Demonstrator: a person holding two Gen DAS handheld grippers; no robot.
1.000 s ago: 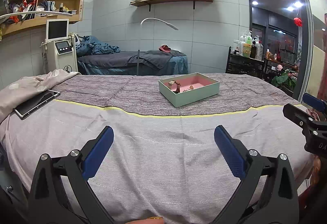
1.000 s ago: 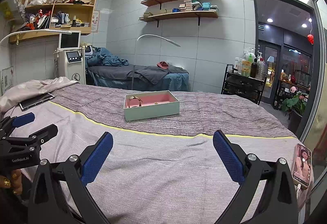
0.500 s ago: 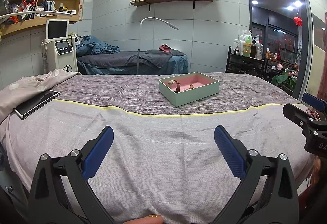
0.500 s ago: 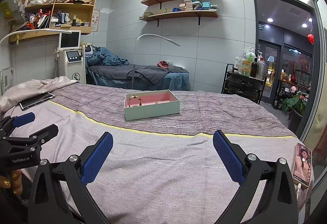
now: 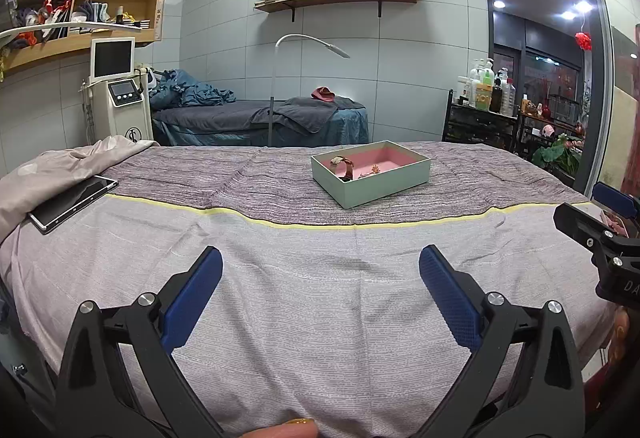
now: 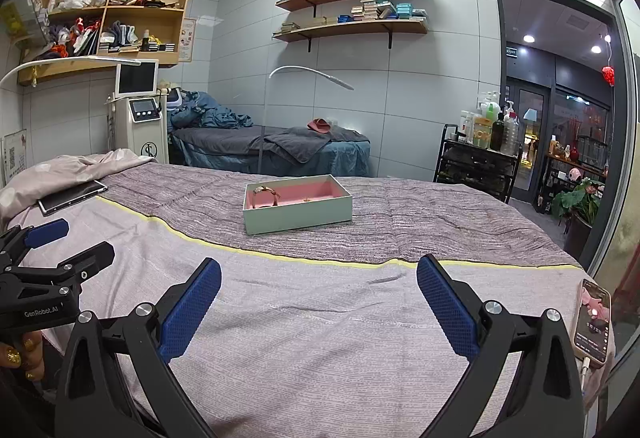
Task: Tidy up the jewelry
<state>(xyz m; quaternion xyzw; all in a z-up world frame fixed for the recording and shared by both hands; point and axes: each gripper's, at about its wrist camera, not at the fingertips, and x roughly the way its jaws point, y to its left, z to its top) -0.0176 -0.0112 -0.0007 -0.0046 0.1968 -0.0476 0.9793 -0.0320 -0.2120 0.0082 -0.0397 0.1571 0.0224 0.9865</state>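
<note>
A pale green jewelry box (image 5: 384,182) (image 6: 298,214) with a pink lining sits on the dark striped band of the bed. Inside it a brown-strapped watch (image 5: 347,165) (image 6: 267,195) stands at the left end, and a small gold piece (image 5: 372,171) lies on the lining. My left gripper (image 5: 320,270) hangs open over the pale near part of the cover, well short of the box. My right gripper (image 6: 318,278) is open too, at a similar distance. Each gripper shows at the edge of the other's view. Nothing is held.
A tablet (image 5: 72,202) rests on a crumpled blanket (image 5: 60,170) at the bed's left edge. A phone on a cable (image 6: 594,322) lies at the right edge. Behind stand a second bed (image 5: 260,118), a floor lamp (image 5: 312,46), a white machine (image 5: 120,106) and a bottle cart (image 5: 480,110).
</note>
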